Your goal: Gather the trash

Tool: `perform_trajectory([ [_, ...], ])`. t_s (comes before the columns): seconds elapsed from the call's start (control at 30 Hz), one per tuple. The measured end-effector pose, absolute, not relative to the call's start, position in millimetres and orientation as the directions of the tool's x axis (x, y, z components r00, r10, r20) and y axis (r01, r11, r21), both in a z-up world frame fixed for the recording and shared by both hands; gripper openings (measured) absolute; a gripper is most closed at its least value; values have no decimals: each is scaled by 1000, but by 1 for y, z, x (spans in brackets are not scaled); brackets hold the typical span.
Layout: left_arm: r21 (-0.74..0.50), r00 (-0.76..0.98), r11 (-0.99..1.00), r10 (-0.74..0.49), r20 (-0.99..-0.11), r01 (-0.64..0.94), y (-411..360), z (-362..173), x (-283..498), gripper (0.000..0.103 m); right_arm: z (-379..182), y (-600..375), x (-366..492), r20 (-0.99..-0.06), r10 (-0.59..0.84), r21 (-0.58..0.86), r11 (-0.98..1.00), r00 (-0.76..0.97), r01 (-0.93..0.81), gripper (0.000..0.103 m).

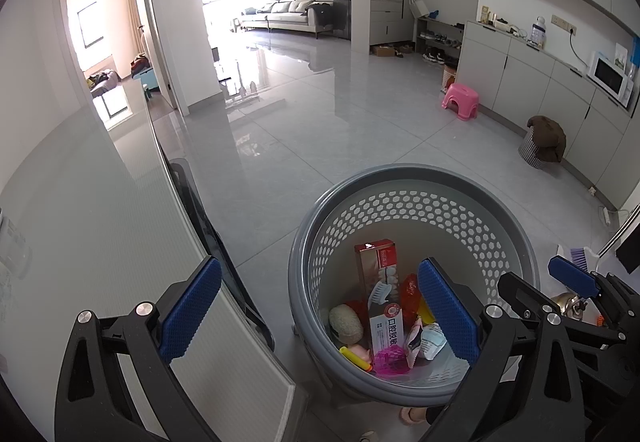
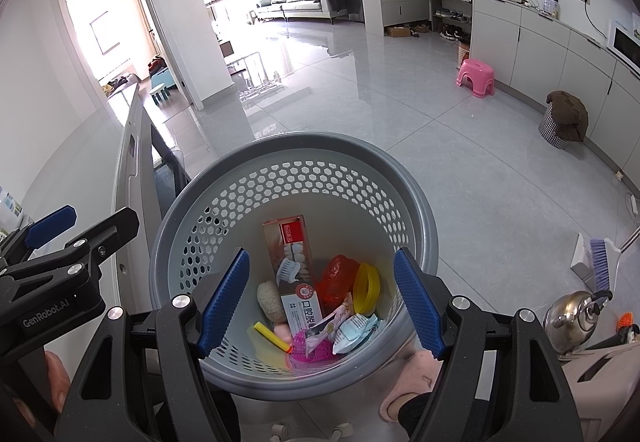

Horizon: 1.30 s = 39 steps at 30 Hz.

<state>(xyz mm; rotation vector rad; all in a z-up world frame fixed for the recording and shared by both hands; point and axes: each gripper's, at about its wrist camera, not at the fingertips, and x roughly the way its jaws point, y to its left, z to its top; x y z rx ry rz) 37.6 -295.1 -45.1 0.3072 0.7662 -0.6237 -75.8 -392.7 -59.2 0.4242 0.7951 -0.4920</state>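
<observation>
A grey perforated trash basket [image 2: 420, 198] stands on the floor below both grippers; it also shows in the left wrist view [image 1: 308, 242]. Inside lie a toothpaste box [image 2: 292, 270], a red wrapper [image 2: 338, 278], a yellow ring [image 2: 366, 288], a beige sponge [image 2: 270, 300], a pink net and small packets. My right gripper [image 2: 320, 302] is open and empty, right above the basket. My left gripper [image 1: 320, 316] is open and empty, straddling the basket's left rim and the table edge.
A white table edge [image 1: 120, 242] with a dark chair [image 1: 192, 194] is at the left. A metal kettle [image 2: 572, 316], a purple brush [image 2: 598, 262], a pink stool [image 2: 476, 76] and a covered basket [image 2: 564, 120] are at the right. My slippered foot [image 2: 412, 382] is beside the basket.
</observation>
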Motion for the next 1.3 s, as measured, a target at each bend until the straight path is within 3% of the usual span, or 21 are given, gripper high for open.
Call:
perform_trajectory([
  [1.3,43,557,785,-399,-729,618,-296,-45,35,97,-59,-393,-75,-758,-256,174,807,600,564,71],
])
